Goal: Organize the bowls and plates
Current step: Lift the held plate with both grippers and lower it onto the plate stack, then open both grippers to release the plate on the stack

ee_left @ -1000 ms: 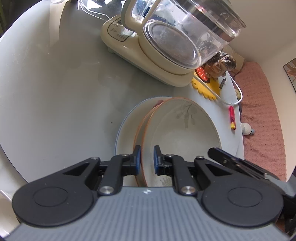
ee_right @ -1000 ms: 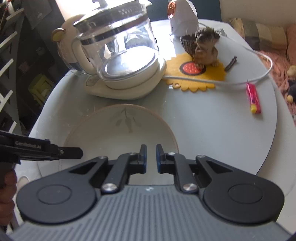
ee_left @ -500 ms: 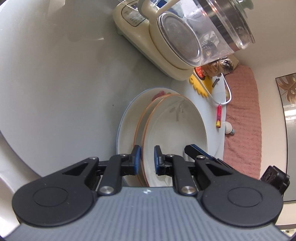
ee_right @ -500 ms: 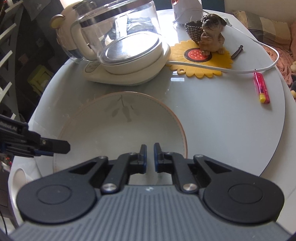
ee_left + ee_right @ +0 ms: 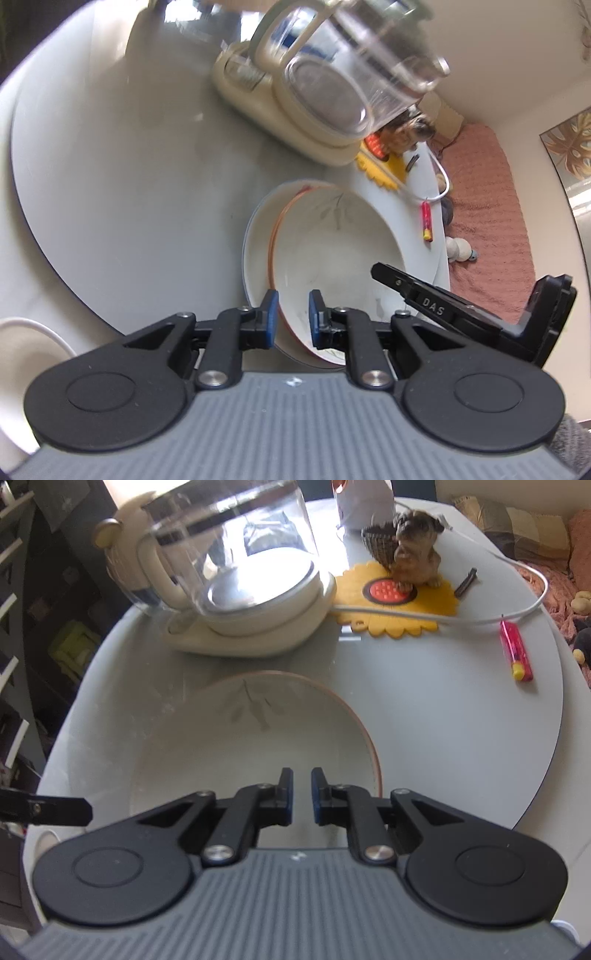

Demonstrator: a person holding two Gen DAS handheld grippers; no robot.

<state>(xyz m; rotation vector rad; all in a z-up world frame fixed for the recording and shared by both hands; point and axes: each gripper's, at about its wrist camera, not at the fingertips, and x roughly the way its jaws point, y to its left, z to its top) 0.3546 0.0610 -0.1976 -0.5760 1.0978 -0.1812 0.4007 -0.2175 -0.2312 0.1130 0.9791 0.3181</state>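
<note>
A white bowl with an orange rim and a leaf print [image 5: 332, 254] sits in a larger blue-rimmed plate [image 5: 256, 236] on the round grey table. My left gripper [image 5: 291, 314] straddles the bowl's near rim, one blue pad on each side, and holds it. In the right wrist view the same bowl [image 5: 236, 738] fills the middle. My right gripper [image 5: 298, 794] hangs over the bowl's near edge with its jaws nearly together and nothing between them. The right gripper's finger also shows in the left wrist view [image 5: 406, 288].
A glass kettle on a cream base [image 5: 236, 576] stands behind the bowl. A yellow flower mat [image 5: 399, 602] with a dog figurine [image 5: 413, 550], a white cable [image 5: 480, 620] and a red lighter [image 5: 515, 650] lie to the right. The table edge [image 5: 546, 746] is near.
My left gripper has opened a little wider around the bowl's rim and the view has tilted. My right gripper has moved slightly forward over the bowl and stays shut.
</note>
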